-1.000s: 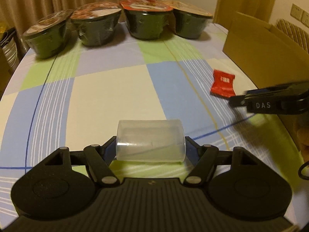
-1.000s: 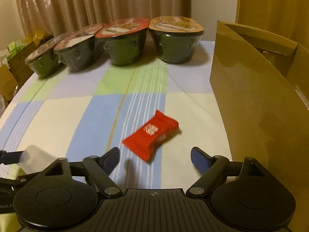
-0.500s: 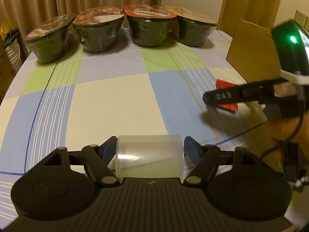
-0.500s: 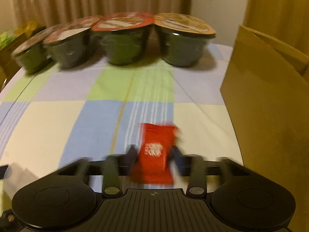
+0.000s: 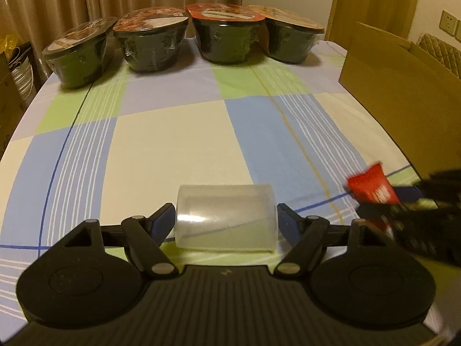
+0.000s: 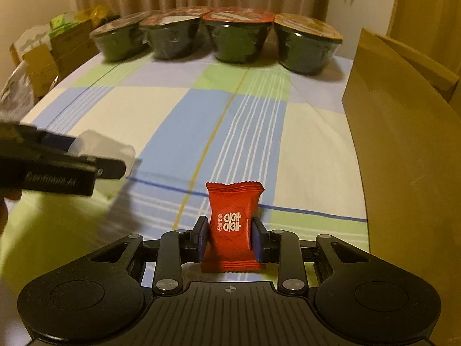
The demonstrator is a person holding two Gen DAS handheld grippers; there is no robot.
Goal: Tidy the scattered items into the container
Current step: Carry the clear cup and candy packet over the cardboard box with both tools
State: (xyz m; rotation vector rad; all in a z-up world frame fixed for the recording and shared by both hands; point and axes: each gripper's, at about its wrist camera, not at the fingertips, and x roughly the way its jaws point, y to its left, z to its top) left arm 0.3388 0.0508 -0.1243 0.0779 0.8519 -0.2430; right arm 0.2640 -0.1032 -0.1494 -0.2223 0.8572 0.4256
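Observation:
A clear plastic cup [image 5: 227,216] lies sideways between the fingers of my left gripper [image 5: 226,225], whose pads touch both its ends and hold it just above the checked tablecloth [image 5: 173,144]. A red candy packet [image 6: 232,216] stands upright in my right gripper [image 6: 230,232]. Its blue pads press on the packet's sides while the jaws are opening slightly. In the left wrist view the red packet [image 5: 371,187] and the blurred right gripper appear at the right edge. The right wrist view has the left gripper [image 6: 98,155] with the cup [image 6: 103,148] at the left.
An open cardboard box [image 6: 403,144] stands along the right side of the table, its near wall [image 5: 403,95] tall. Several black lidded noodle bowls [image 5: 227,37] line the far edge. Boxes and bags [image 6: 57,46] sit beyond the table's left side.
My right gripper closed on the red packet and lifted it off the cloth, moving it nearer the left gripper. The left gripper with the cup stayed in place.

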